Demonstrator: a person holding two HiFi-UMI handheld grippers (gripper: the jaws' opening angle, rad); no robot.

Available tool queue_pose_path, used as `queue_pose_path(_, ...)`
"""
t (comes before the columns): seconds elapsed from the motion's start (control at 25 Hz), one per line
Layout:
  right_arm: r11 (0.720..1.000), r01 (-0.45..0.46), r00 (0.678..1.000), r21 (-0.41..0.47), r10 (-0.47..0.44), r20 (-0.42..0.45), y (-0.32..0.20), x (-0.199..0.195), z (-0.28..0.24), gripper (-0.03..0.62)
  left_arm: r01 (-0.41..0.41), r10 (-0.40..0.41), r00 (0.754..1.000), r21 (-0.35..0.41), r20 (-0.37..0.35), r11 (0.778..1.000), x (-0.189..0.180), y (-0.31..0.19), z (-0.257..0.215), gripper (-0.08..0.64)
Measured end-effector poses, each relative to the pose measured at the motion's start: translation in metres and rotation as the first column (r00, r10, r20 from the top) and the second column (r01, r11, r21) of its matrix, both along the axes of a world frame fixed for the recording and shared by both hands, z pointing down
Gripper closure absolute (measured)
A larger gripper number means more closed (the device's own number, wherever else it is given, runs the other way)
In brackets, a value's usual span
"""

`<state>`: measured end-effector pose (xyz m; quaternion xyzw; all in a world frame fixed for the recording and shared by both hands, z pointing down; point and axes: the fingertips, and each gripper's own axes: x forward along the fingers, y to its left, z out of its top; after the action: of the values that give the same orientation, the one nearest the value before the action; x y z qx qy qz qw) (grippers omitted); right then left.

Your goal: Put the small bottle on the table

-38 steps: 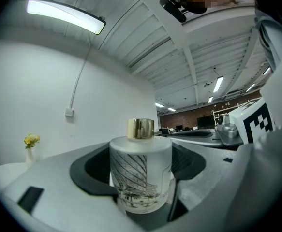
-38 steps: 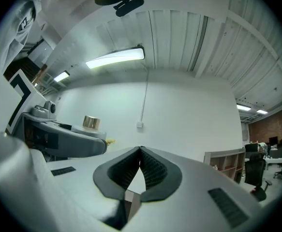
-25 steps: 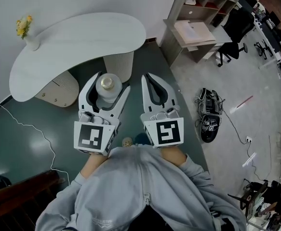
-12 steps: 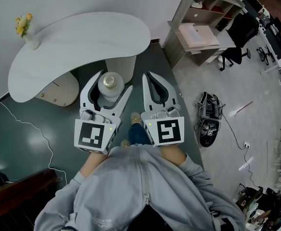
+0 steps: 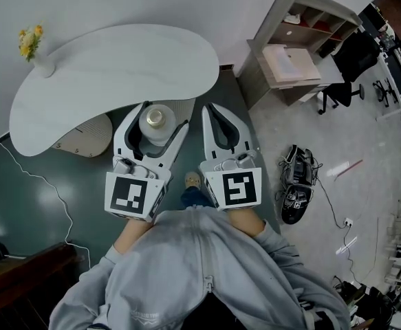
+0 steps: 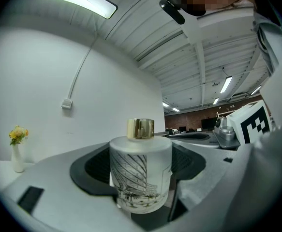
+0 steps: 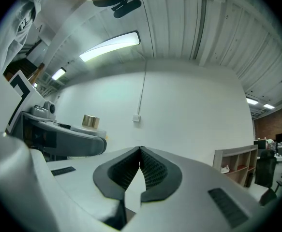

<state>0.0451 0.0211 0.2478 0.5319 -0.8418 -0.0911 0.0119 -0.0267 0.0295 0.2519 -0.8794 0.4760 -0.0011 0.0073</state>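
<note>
- Nearest the head camera: the grey sweater (image 5: 200,273) of the person carrying the rig, both arms stretched out toward the table (image 5: 104,67).
- Left gripper (image 5: 163,114): marker cube up, pointing level at the table. Fingers (image 5: 128,133) spread wide and clamped on the small bottle (image 5: 155,124), one on each side of its body.
- Small bottle: frosted white glass with a dark line drawing on the side and a gold cap (image 6: 141,128). It stands upright in the left grip. I read it as in the air at the near edge of the table, not set down on the top. From the head view it lies over the ribbed pedestal (image 5: 179,105) under that edge.
- Right gripper (image 5: 212,110): just right of the left one, level and pointing at the same edge of the table. Fingers pressed together at the tips, nothing between them.
- Table: white, kidney-shaped top, against the wall.
- Far left end of the table: a small white vase (image 5: 40,60) with yellow flowers, well apart from the bottle.
- Right of the table, further off: a wooden shelf unit (image 5: 303,40).
</note>
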Motion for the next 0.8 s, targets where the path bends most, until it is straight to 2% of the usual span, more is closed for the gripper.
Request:
queue_pose_path(0.48, 0.995, 0.095, 0.995, -0.014, -0.095, 0.029, -0.083, 0.017, 0.001, 0.566, 0.084, -0.084, 0.996, 0.014, -0.012, 0.996, 0.018, -0.079, 0.000, 0.225)
queue_pose_path(0.6, 0.993, 0.117, 0.993, -0.008, -0.117, 0.000, -0.099, 0.023, 0.008, 0.566, 0.099, -0.098, 0.995, 0.021, -0.016, 0.995, 0.022, -0.093, 0.002, 0.225)
queue_pose_path(0.8, 0.988, 0.150, 0.989, -0.025, -0.150, 0.001, -0.116, 0.026, 0.016, 0.566, 0.130, -0.130, 0.992, 0.004, -0.002, 0.992, 0.023, -0.106, 0.008, 0.225)
